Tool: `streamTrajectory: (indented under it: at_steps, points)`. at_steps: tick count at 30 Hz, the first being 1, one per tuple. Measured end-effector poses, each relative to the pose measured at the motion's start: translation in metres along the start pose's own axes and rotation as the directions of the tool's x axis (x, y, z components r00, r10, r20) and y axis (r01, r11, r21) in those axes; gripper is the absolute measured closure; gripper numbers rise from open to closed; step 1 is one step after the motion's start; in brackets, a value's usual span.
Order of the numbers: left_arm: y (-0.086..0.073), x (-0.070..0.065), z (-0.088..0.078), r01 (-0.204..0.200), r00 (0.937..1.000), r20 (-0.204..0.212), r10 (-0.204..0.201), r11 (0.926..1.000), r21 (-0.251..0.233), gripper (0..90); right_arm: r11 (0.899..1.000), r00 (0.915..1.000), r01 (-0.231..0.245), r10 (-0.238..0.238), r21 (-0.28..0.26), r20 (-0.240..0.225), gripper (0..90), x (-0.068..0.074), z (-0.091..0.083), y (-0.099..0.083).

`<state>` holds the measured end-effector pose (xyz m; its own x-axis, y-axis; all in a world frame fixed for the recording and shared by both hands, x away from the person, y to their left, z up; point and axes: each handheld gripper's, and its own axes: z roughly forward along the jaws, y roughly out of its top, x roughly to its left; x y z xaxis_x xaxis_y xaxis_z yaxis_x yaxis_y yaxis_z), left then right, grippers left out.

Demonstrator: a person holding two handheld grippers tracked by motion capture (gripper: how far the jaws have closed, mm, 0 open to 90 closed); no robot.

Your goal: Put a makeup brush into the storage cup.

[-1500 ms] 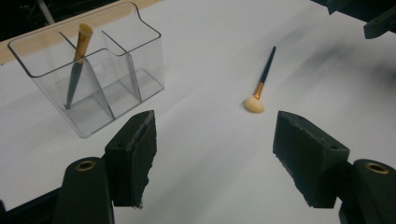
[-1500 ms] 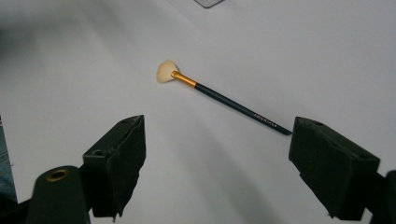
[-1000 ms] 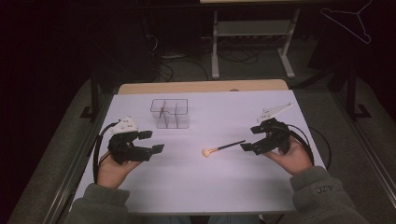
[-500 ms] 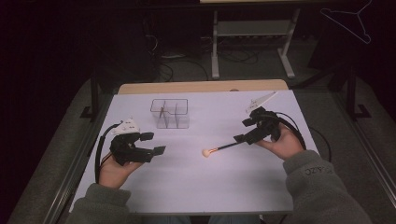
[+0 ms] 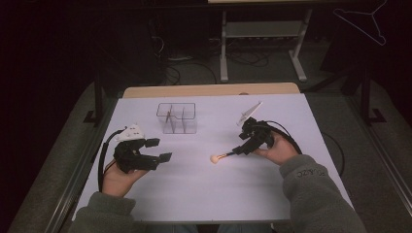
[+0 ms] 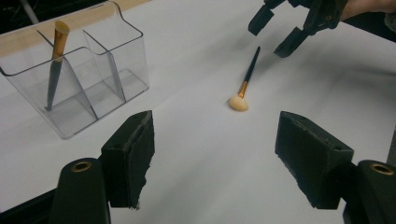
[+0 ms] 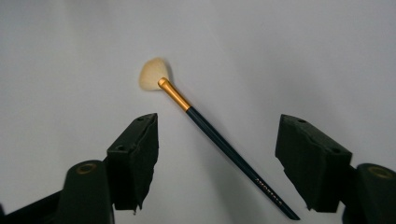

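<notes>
A makeup brush (image 5: 223, 155) with cream bristles, a gold ferrule and a dark handle lies flat on the white table (image 5: 194, 194). My right gripper (image 5: 241, 144) hovers over the handle end. In the right gripper view the brush (image 7: 210, 130) runs between the two jaws of the right gripper (image 7: 217, 158), and neither pad touches it. These jaws have just been closing and stand open. My left gripper (image 5: 159, 149) rests at the table's left, open and empty. Its own view looks past the left gripper (image 6: 217, 154) at the brush (image 6: 246, 79) and the right gripper (image 6: 272, 35).
A clear divided organizer (image 5: 177, 118) stands at the back of the table, left of centre. One brush (image 6: 56, 60) leans upright in an end compartment of the organizer (image 6: 116, 56). A wooden strip (image 5: 209, 90) edges the table's far side.
My right gripper has moved left and down over the brush handle, and its jaws have narrowed. The left gripper and the brush have stayed put.
</notes>
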<state>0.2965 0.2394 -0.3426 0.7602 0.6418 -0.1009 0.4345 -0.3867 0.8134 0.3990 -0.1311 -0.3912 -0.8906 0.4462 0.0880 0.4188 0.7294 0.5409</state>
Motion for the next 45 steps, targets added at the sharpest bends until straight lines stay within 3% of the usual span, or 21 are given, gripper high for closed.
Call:
streamTrajectory:
  at_steps: [23, 45]
  points:
    - [-0.001, 0.004, 0.001, 0.016, 0.9998, 0.014, -0.016, 0.9999, -0.006, 27.7, 0.991, 0.9969, 0.079, -0.077, 0.107, -0.017, 48.5, -0.002, 0.027, 0.004]
    - [-0.002, 0.005, 0.002, 0.023, 0.9995, 0.024, -0.023, 0.9997, -0.011, 27.8, 0.980, 0.9946, 0.104, -0.100, 0.173, -0.029, 60.0, -0.001, 0.036, 0.006]
